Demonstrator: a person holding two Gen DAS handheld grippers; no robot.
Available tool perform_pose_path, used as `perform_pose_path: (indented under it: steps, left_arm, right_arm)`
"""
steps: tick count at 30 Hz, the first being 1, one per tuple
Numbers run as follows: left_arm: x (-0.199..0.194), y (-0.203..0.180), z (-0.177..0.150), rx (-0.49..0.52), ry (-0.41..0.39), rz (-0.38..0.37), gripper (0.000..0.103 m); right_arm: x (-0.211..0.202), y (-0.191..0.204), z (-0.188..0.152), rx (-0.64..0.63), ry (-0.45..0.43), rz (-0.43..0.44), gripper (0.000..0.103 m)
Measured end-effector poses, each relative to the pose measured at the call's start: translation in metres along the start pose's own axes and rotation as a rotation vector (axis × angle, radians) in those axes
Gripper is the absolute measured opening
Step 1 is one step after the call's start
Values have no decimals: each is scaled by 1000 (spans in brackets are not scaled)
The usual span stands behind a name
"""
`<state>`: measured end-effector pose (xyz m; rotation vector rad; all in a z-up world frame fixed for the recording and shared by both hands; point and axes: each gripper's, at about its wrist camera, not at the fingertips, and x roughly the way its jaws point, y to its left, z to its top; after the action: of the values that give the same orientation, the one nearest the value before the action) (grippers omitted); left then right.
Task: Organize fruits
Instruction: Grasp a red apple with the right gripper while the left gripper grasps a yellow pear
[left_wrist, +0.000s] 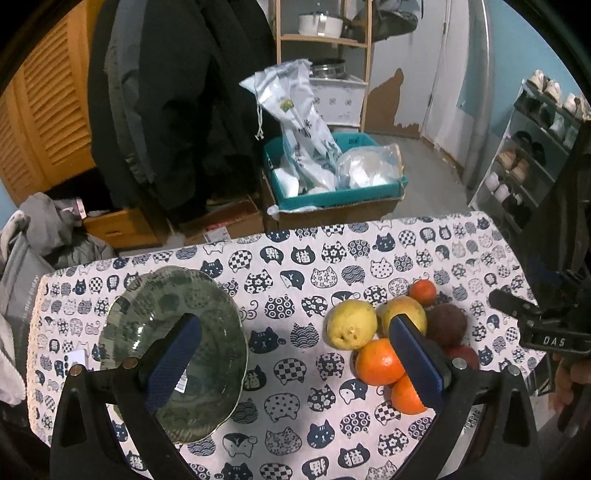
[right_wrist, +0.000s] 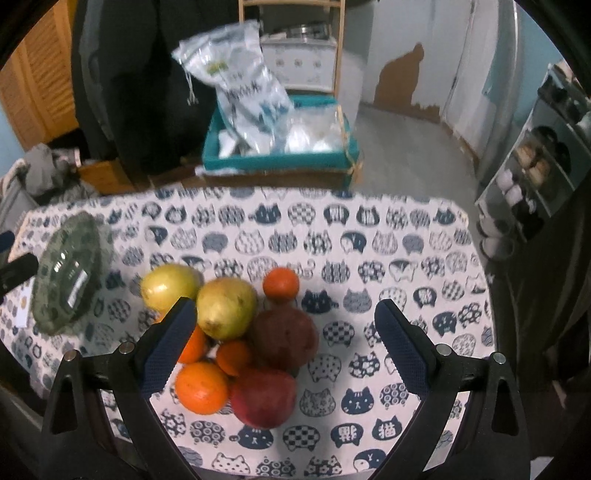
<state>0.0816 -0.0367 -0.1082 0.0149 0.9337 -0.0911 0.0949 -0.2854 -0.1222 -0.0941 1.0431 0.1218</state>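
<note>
Cat-print tablecloth (left_wrist: 295, 295) covered the table; behind it stood a teal box (left_wrist: 332, 195) of plastic bags, dark hanging coats and a shoe rack. Green glass bowl (left_wrist: 177, 350): at the cloth's left end, holding nothing. Fruit pile (right_wrist: 236, 332): well apart to its right, comprising two yellow pears, several oranges and dark red fruits, touching one another. Left gripper (left_wrist: 295, 365): jaws spread wide, holding nothing, above the cloth between bowl and fruit. Right gripper (right_wrist: 284, 350): jaws likewise apart, over the pile.

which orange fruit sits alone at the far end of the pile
The smallest orange fruit, at the pile's far edge beyond the dark red fruit; the other orange ones crowd the near side.
</note>
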Motion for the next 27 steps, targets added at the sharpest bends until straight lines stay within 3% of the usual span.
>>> perform_pose_path:
  steps: [13, 18, 27]
  left_arm:
    - [73, -10, -5, 12, 165, -26, 102]
    - [93, -12, -8, 2, 210, -38, 102]
    - [122, -25, -3, 5, 259, -70, 102]
  right_arm:
    - [83, -10, -21, -5, 237, 7, 96]
    - [104, -18, -28, 6, 288, 24, 90]
    - [130, -19, -31, 16, 343, 105, 88]
